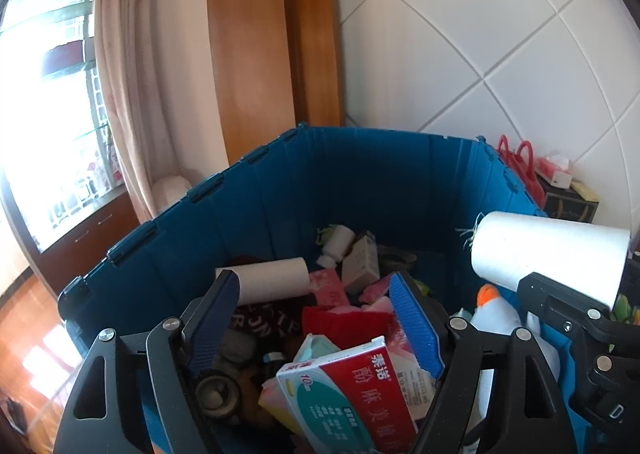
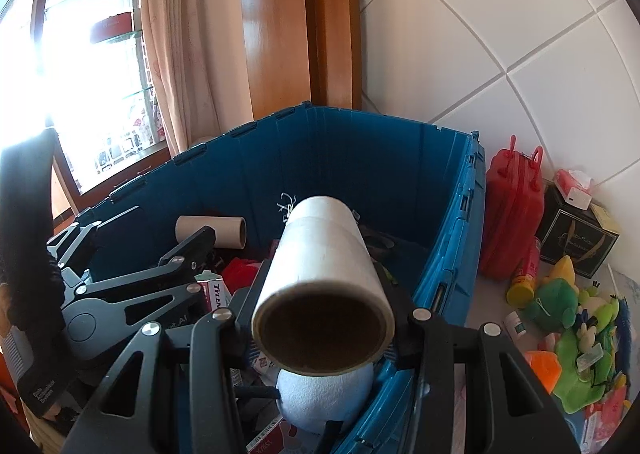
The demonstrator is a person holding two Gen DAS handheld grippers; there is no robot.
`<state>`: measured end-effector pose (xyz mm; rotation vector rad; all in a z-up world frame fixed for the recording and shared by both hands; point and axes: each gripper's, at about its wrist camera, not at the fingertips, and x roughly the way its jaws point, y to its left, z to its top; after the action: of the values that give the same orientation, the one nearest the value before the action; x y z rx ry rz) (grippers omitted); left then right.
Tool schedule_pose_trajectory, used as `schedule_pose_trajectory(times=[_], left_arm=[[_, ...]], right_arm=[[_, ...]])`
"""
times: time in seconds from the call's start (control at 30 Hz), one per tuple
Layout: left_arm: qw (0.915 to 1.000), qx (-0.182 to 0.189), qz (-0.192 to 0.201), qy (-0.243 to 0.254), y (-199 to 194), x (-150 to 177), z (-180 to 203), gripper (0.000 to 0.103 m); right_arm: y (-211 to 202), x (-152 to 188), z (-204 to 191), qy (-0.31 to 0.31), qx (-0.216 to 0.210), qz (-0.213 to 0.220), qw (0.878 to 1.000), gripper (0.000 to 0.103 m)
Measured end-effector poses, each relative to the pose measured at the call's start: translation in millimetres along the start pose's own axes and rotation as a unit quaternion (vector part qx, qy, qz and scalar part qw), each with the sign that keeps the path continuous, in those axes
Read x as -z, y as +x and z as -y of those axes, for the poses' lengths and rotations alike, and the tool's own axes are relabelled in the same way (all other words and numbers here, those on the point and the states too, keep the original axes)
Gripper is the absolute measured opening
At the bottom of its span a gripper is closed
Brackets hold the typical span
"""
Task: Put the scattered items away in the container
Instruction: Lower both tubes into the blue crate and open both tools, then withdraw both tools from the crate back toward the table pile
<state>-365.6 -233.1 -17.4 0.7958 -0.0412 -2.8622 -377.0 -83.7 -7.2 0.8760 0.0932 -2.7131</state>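
Observation:
A blue plastic crate (image 1: 360, 174) (image 2: 360, 150) holds several items: a cardboard tube (image 1: 276, 280) (image 2: 212, 232), a white bottle (image 1: 336, 244), a red and white medicine box (image 1: 352, 394). My left gripper (image 1: 316, 318) is open and empty over the crate's contents; it shows at the left of the right wrist view (image 2: 188, 250). My right gripper (image 2: 324, 282) is shut on a white roll of cling film (image 2: 324, 278) (image 1: 548, 254), held above the crate's right side.
Outside the crate on the right lie green plush toys (image 2: 576, 338), a yellow bottle (image 2: 522, 284), a red bag (image 2: 512, 214) and a black box (image 2: 576, 238) against the tiled wall. A curtain (image 1: 136, 74) and window are behind on the left.

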Motion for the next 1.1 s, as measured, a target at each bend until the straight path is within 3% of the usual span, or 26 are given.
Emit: schedule_pose_trajectory(times=[0.17,0.5,0.73,0.8,0.9,1.0,1.1], left_arm=[[1.0000,0.002,-0.001,0.001,-2,0,0,0.081],[0.9999,0.015,-0.007,-0.004,-12,3,-4,0.083],[0.9994,0.031,0.012,0.006,-37,1,7,0.086],[0.9990,0.039,0.020,0.009,-46,0,14,0.087],[0.9976,0.059,0.032,0.016,-62,-2,27,0.088],[0.9952,0.080,0.050,0.027,-80,-5,48,0.098],[0.9924,0.100,0.060,0.039,-95,-7,73,0.102]], right_arm=[[0,0,-1,0.001,0.005,0.000,1.000,0.047],[-8,4,2,0.003,0.011,0.007,1.000,0.076],[-31,3,9,0.013,0.021,0.032,0.999,0.085],[-41,5,14,0.020,0.028,0.041,0.999,0.094],[-61,9,27,0.034,0.043,0.060,0.997,0.100],[-82,15,45,0.054,0.065,0.074,0.994,0.103],[-103,23,65,0.078,0.086,0.085,0.990,0.103]])
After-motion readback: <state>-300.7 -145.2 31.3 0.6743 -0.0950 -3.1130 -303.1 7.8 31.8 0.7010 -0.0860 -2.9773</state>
